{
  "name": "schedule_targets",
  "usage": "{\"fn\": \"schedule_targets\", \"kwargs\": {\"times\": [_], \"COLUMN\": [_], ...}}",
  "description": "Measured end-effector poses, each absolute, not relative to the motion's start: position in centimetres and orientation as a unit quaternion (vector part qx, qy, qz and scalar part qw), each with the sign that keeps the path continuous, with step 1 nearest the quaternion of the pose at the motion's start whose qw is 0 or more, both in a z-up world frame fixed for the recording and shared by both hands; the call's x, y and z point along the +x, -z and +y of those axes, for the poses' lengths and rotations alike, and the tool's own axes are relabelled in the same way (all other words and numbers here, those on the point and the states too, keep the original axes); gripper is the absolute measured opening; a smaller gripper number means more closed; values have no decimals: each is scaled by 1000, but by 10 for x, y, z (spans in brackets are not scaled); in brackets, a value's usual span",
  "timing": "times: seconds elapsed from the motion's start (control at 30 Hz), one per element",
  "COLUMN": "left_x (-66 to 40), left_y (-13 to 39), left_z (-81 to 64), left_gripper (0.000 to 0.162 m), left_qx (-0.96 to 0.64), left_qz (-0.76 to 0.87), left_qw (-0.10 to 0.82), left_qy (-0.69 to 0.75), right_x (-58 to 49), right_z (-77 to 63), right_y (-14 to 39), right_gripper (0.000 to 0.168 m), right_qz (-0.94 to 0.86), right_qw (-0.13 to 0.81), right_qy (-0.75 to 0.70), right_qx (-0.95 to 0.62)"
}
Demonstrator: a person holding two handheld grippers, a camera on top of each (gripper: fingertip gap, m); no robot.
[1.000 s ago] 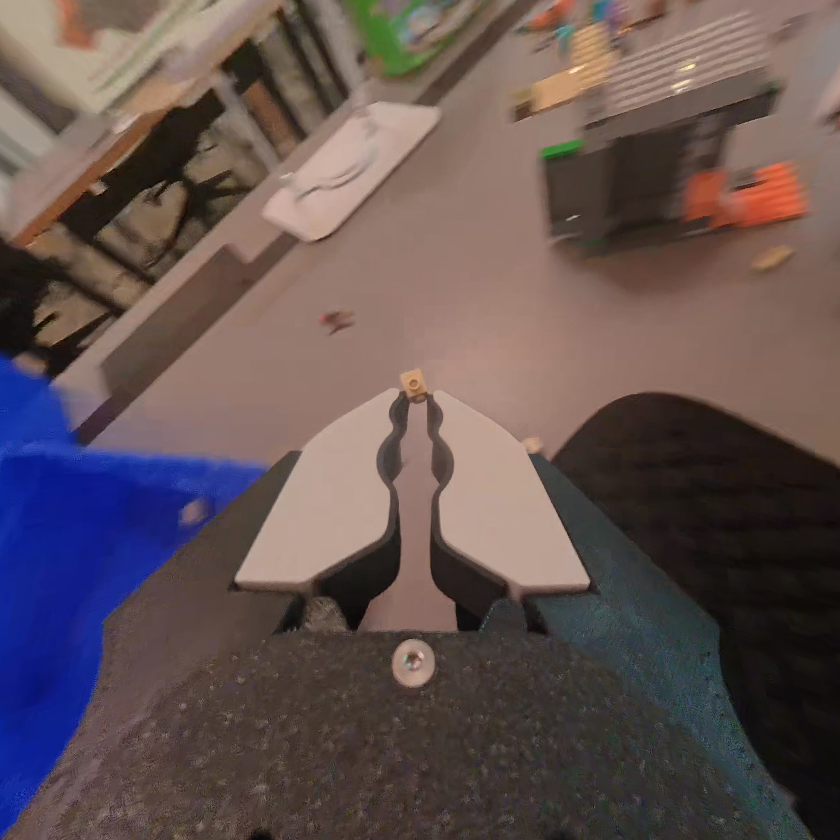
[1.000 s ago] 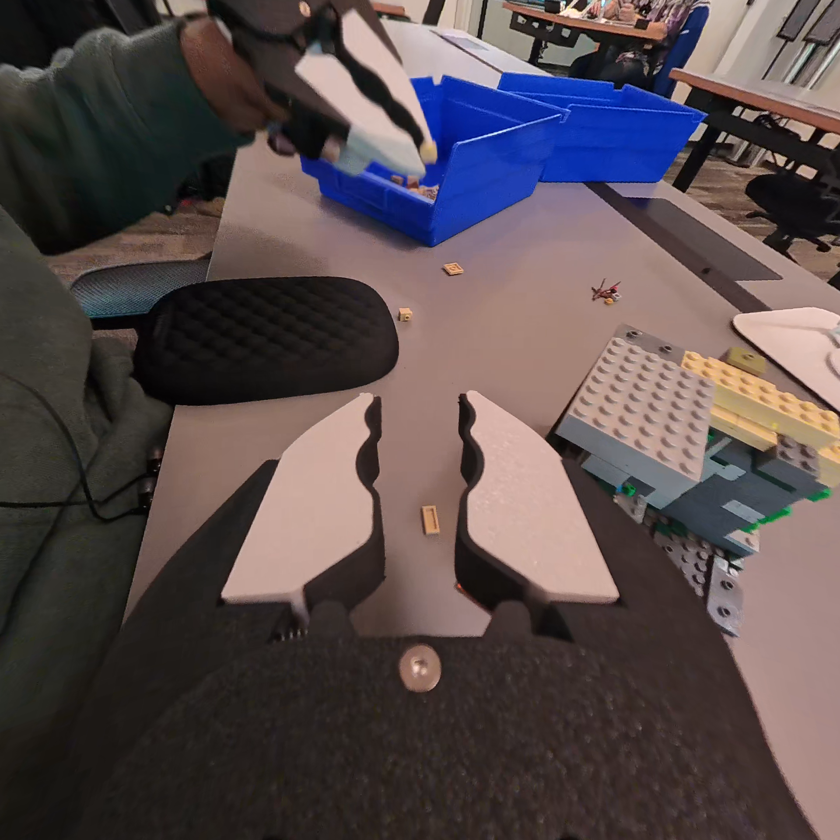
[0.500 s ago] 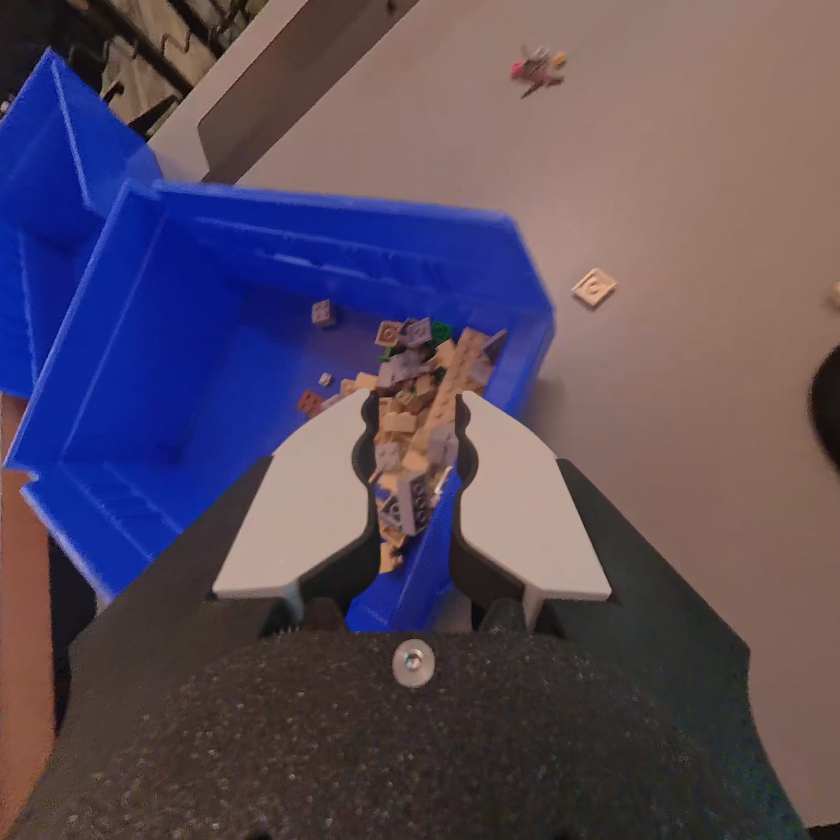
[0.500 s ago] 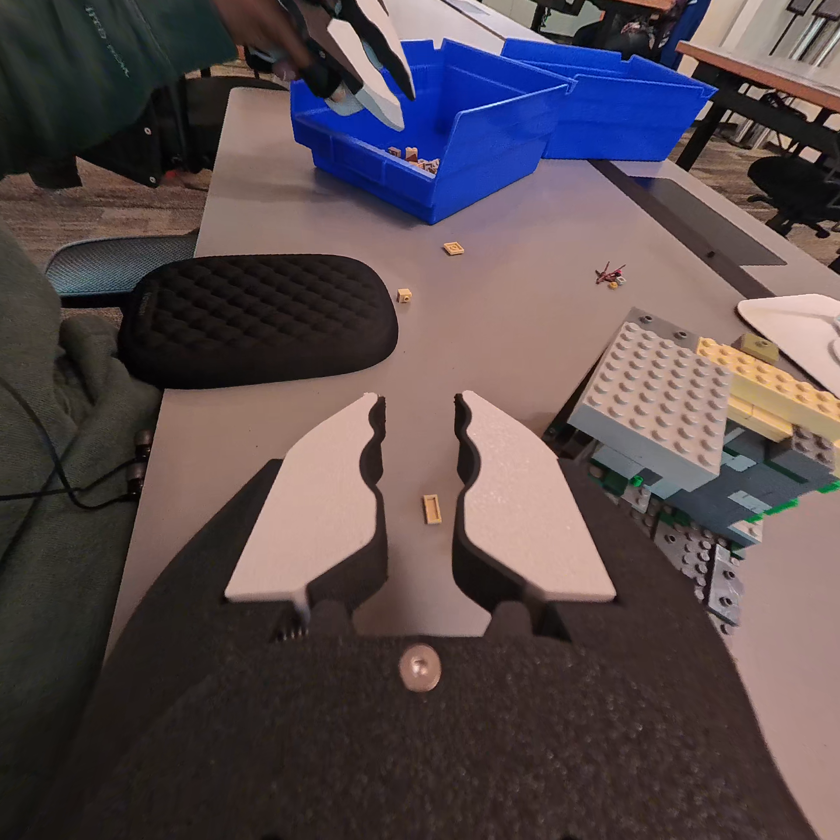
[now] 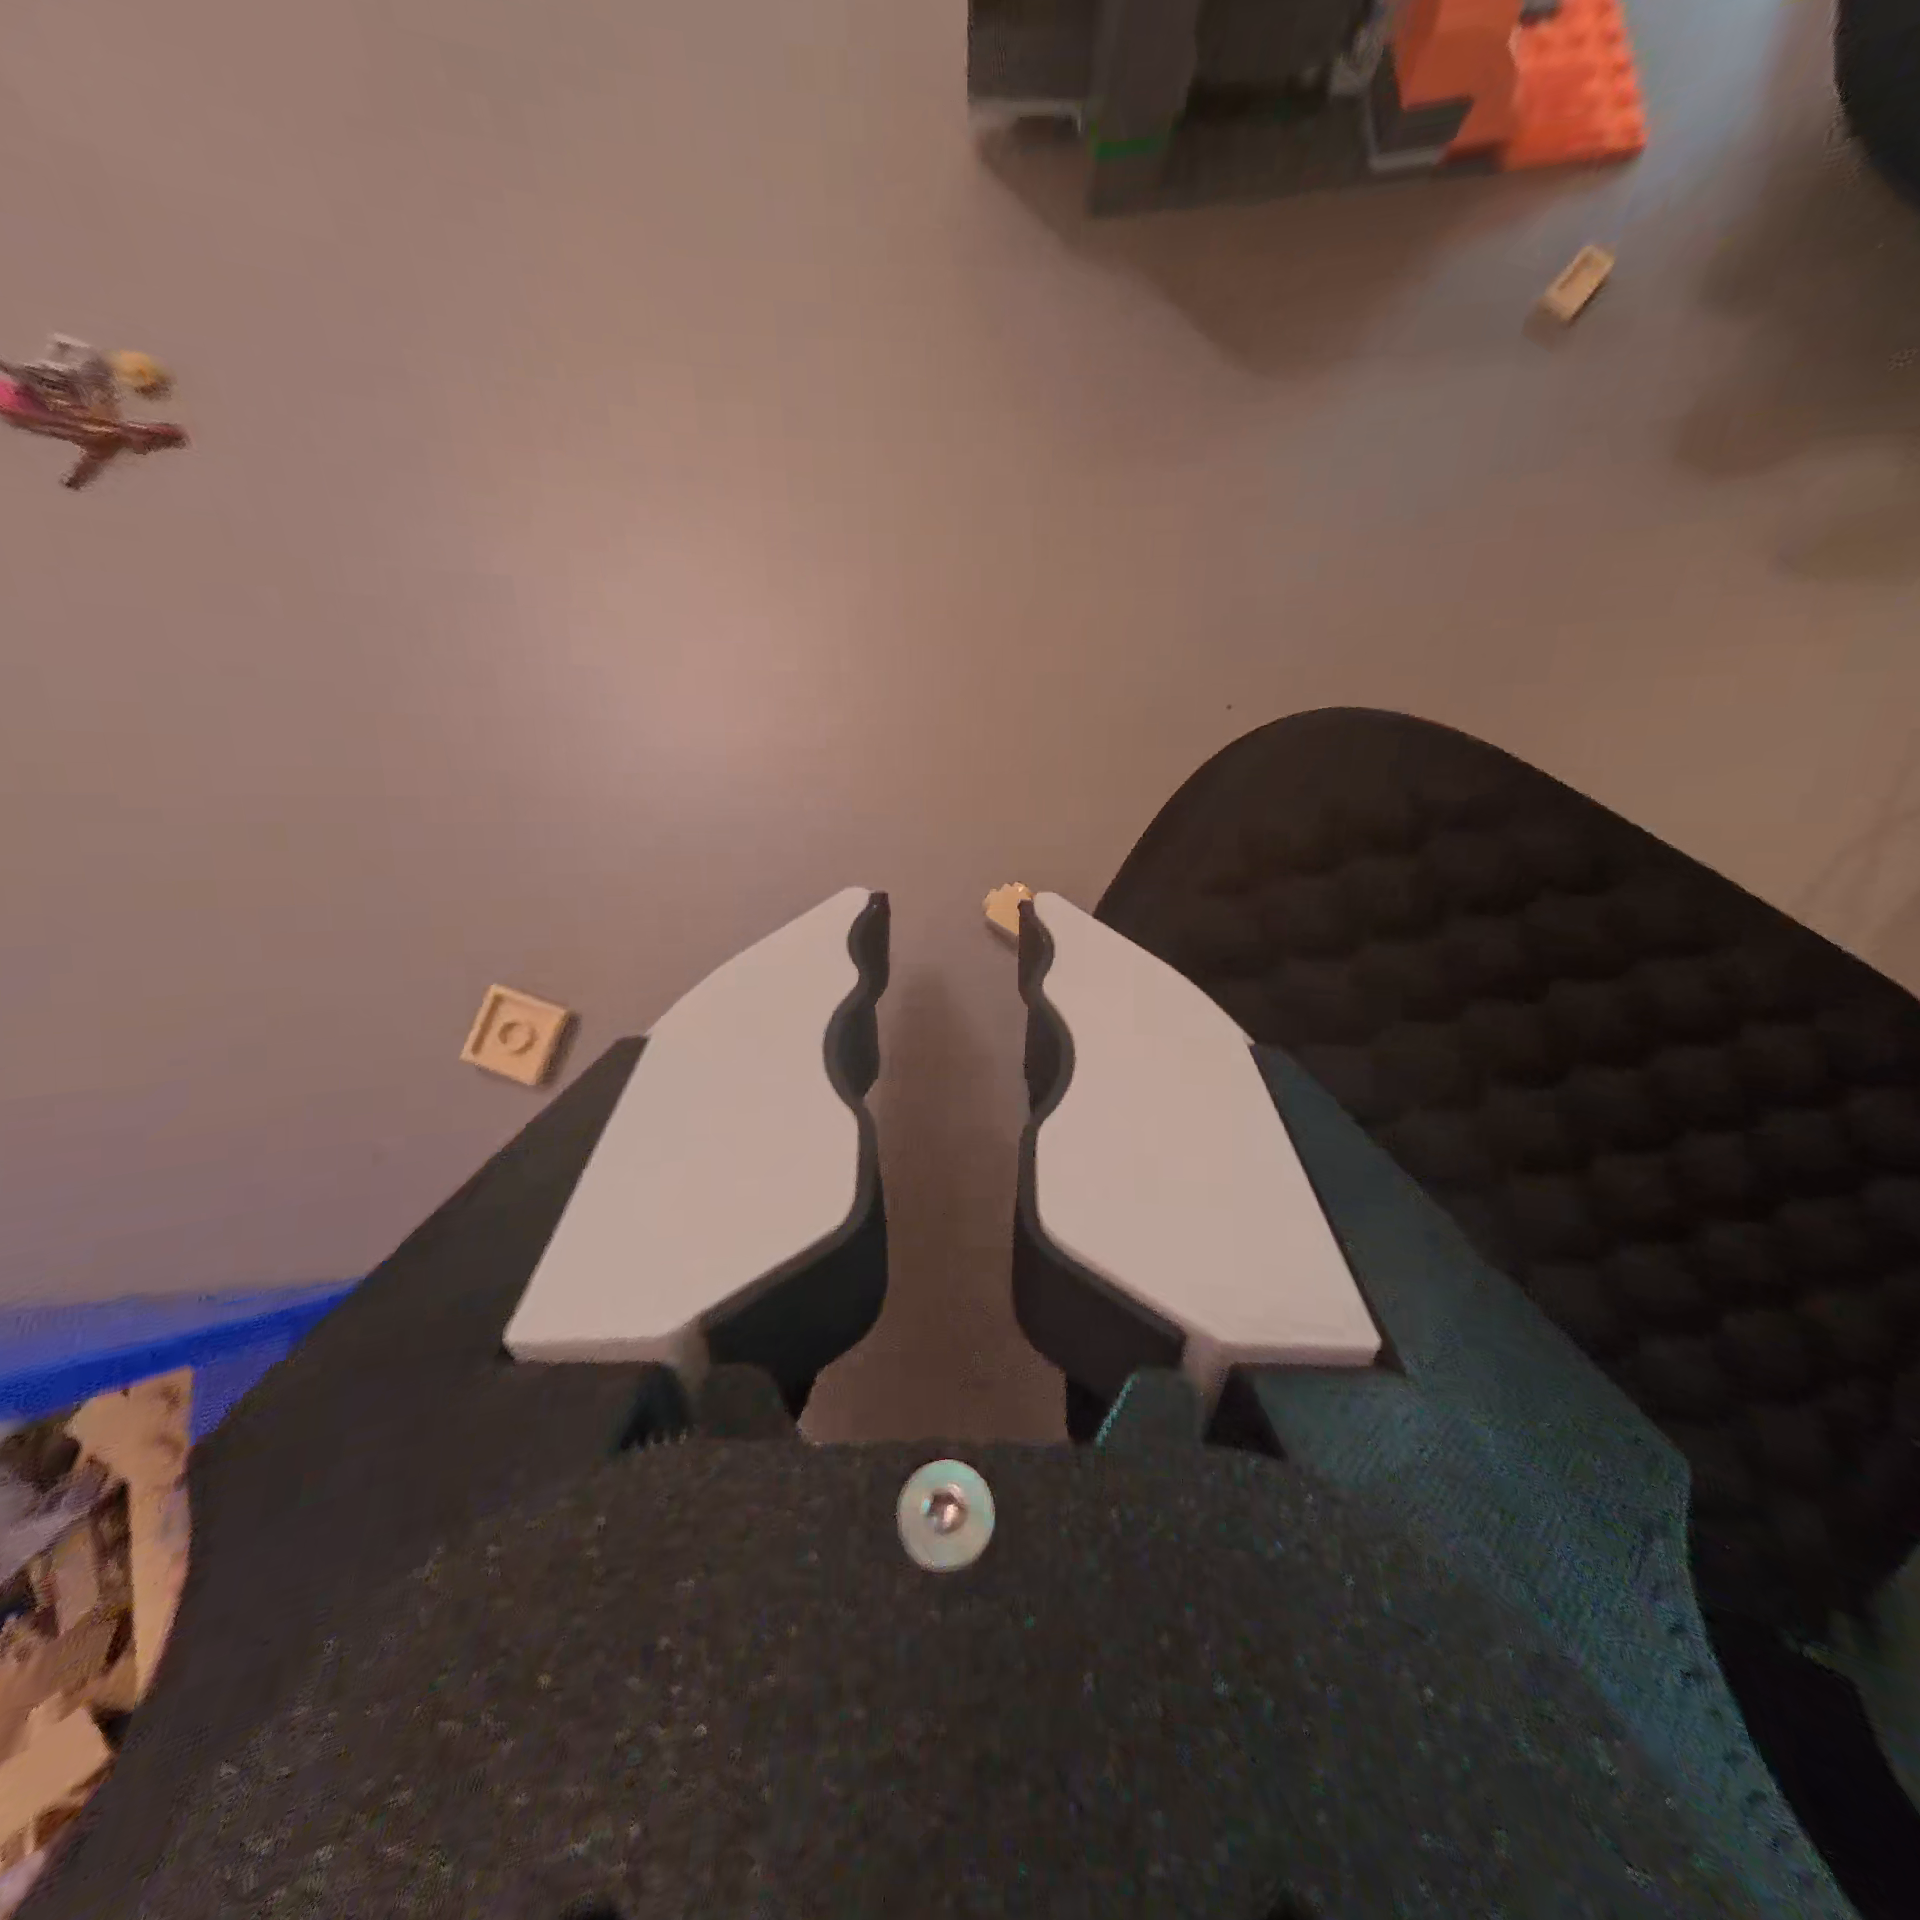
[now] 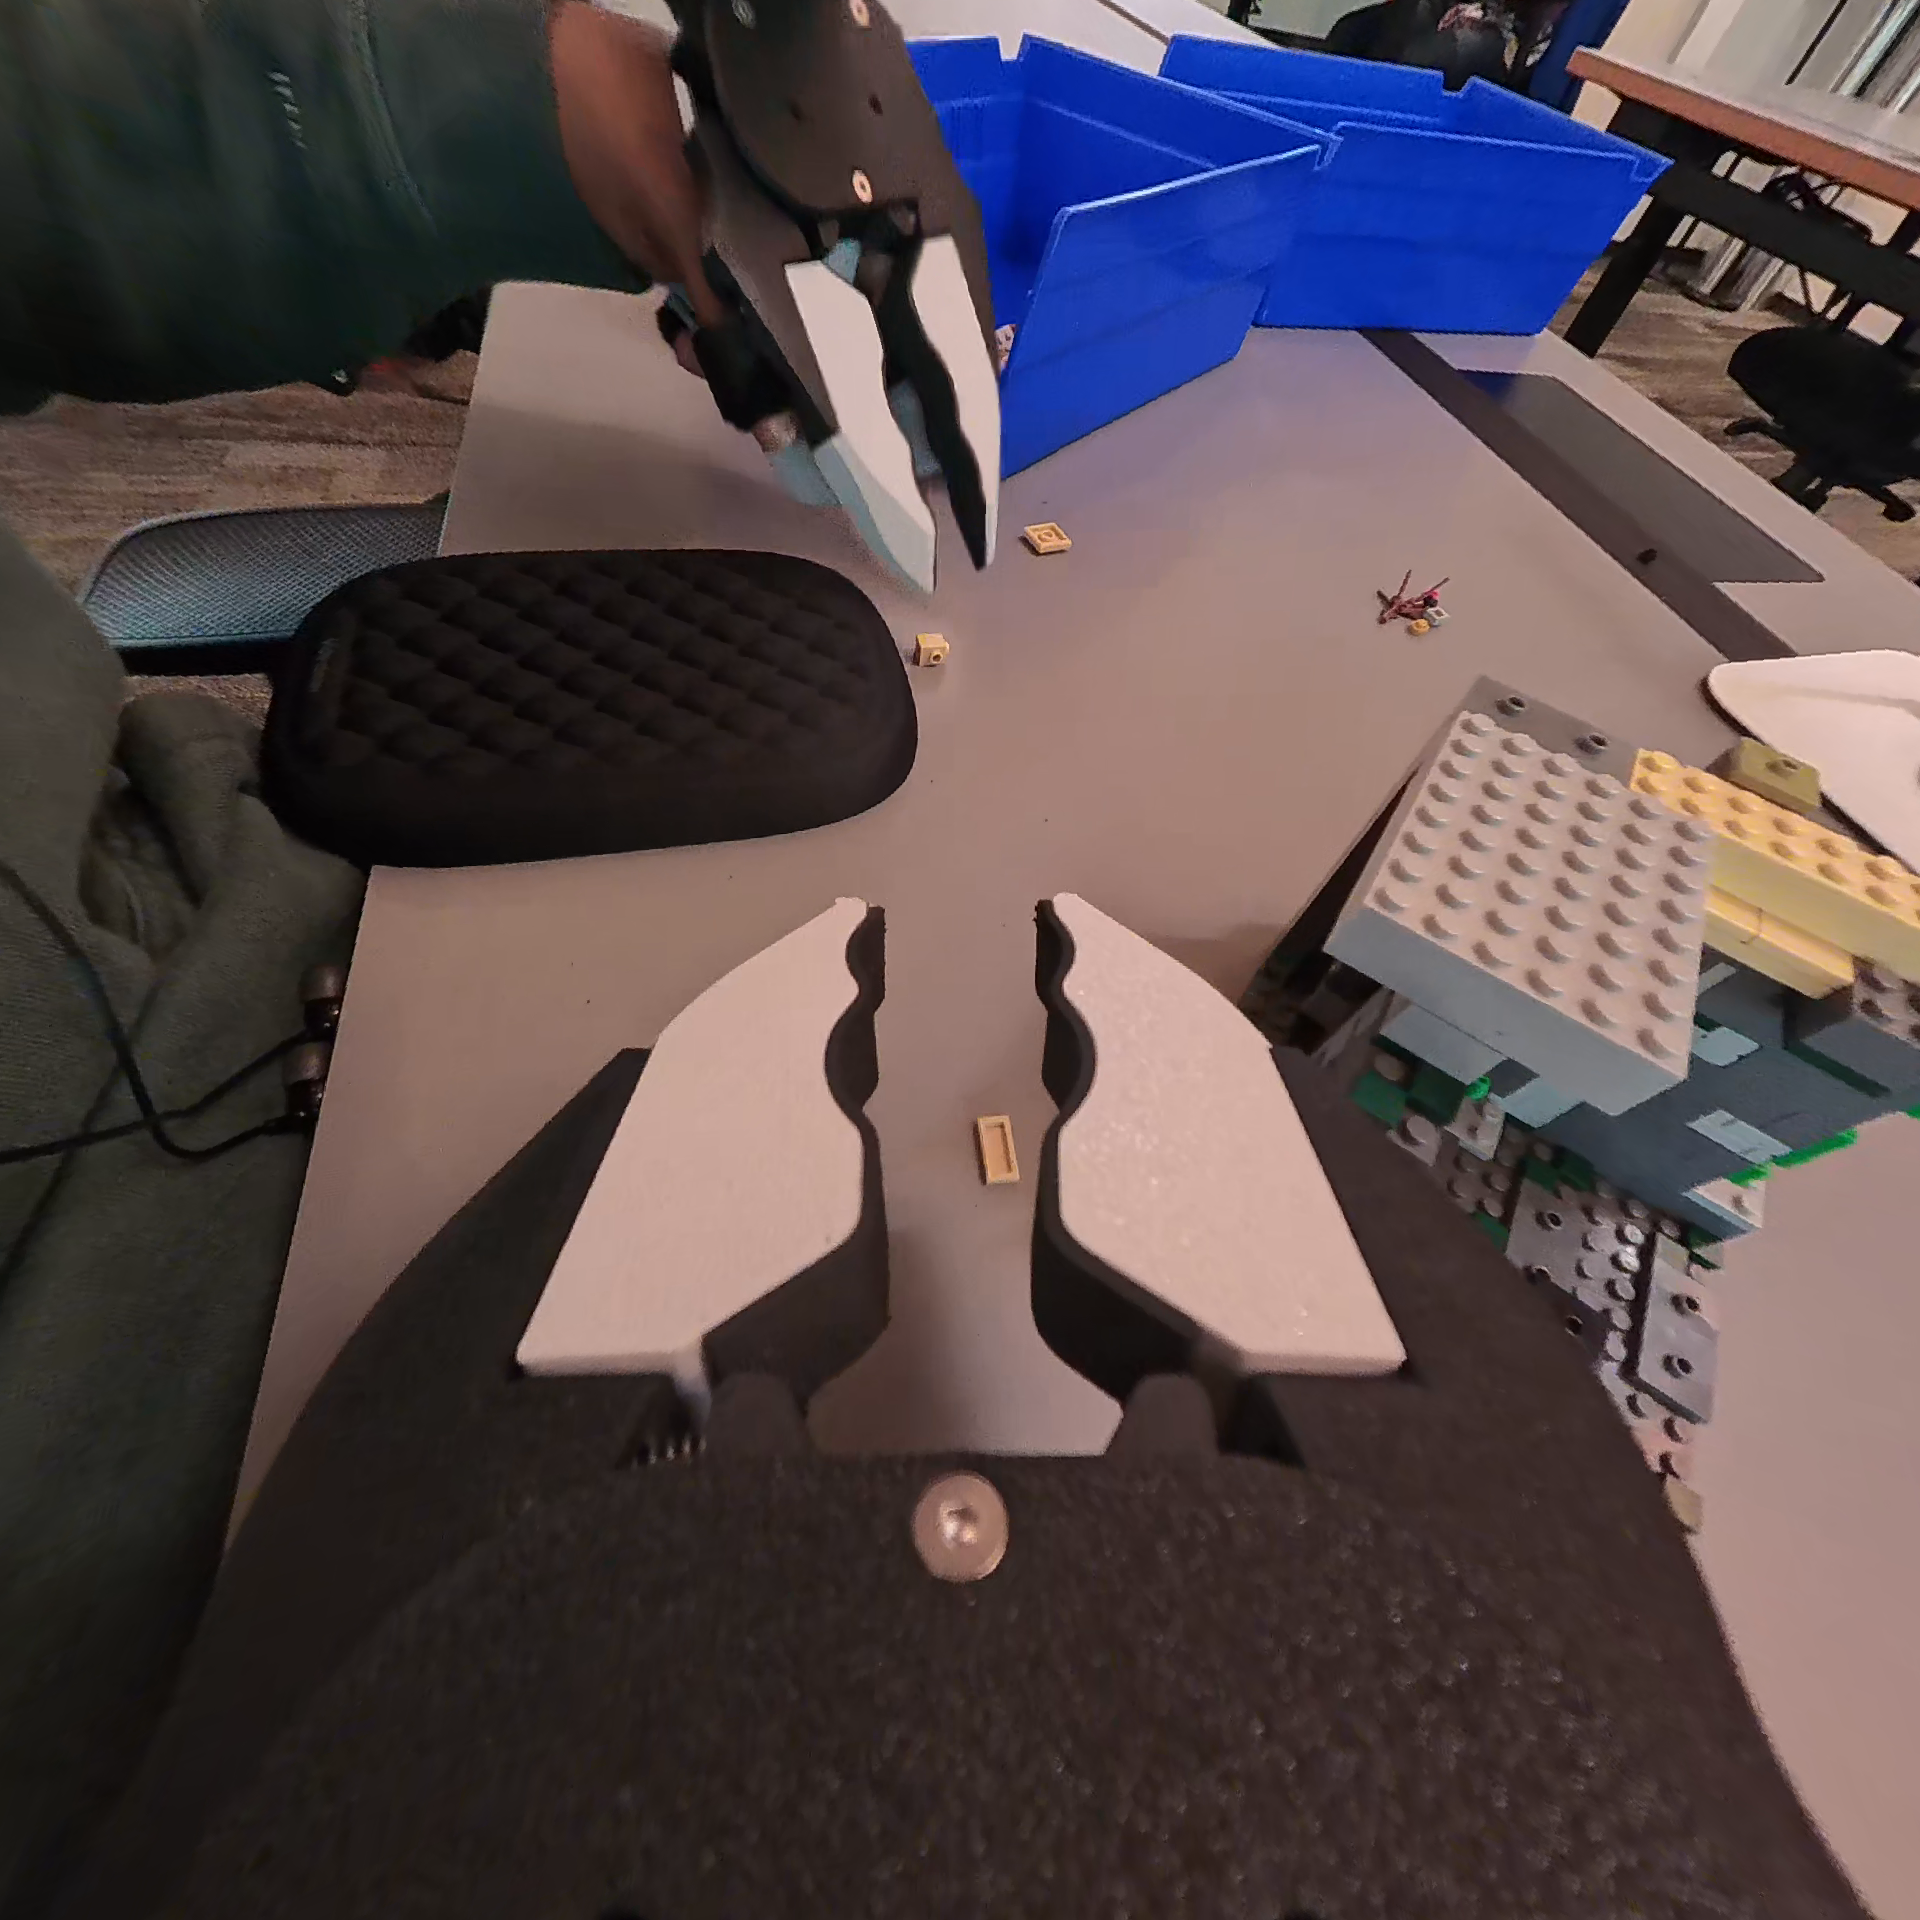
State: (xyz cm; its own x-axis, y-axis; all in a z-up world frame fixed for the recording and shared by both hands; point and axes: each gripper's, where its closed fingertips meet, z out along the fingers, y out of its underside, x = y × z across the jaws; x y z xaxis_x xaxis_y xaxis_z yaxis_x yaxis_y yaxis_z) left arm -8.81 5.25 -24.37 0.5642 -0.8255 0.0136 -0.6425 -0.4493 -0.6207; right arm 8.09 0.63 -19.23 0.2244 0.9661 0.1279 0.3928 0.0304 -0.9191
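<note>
Since half a second ago the left gripper (image 5: 951,909) has swung away from the blue bin (image 6: 1132,260) and now hangs over the grey table (image 5: 675,520), its jaws parted a moderate way and holding nothing. Just at its right fingertip lies a small tan cube brick (image 5: 1003,912), beside the edge of the black quilted pad (image 5: 1507,1091); a flat tan square tile (image 5: 516,1036) lies to its left. The right gripper (image 6: 956,914) is also half open and empty, with a narrow tan tile (image 6: 997,1149) on the table between its fingers, long axis along them. Farther right stands the brick building (image 6: 1558,935).
</note>
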Motion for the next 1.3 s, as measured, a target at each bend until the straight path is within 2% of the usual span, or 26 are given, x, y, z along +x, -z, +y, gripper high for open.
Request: {"fn": "schedule_targets", "kwargs": {"times": [0.23,0.3,0.4,0.67,0.83,0.87,0.9,0.97,1.23,1.3], "left_x": [-82,-84,-86,-158,-234,-242,-248,-258,-253,-250], "left_y": [264,266,263,178,170,175,182,192,207,210], "left_z": [49,52,58,82,95,96,97,99,95,93], "left_gripper": [23,12,11,11,11,12,23,31,37,34], "left_qx": [-828,-826,-824,-842,-874,-880,-886,-892,-889,-887], "left_qz": [493,503,508,422,363,354,347,340,360,368], "left_qw": [211,205,217,332,321,313,303,291,278,273], "left_qy": [163,151,127,50,-42,-45,-47,-64,-63,-62], "right_x": [83,84,84,84,82,82,82,82,83,83], "right_z": [7,8,8,7,5,5,5,6,8,8], "right_y": [192,193,194,193,193,193,194,194,196,196], "right_gripper": [28,28,28,28,28,28,28,28,27,27], "right_qz": [-538,-539,-539,-537,-540,-540,-540,-538,-537,-537], "right_qw": [469,468,467,464,462,462,462,461,459,459], "right_qy": [-309,-308,-306,-313,-314,-313,-313,-313,-311,-310], "right_qx": [-628,-629,-630,-631,-629,-630,-630,-632,-636,-636]}}
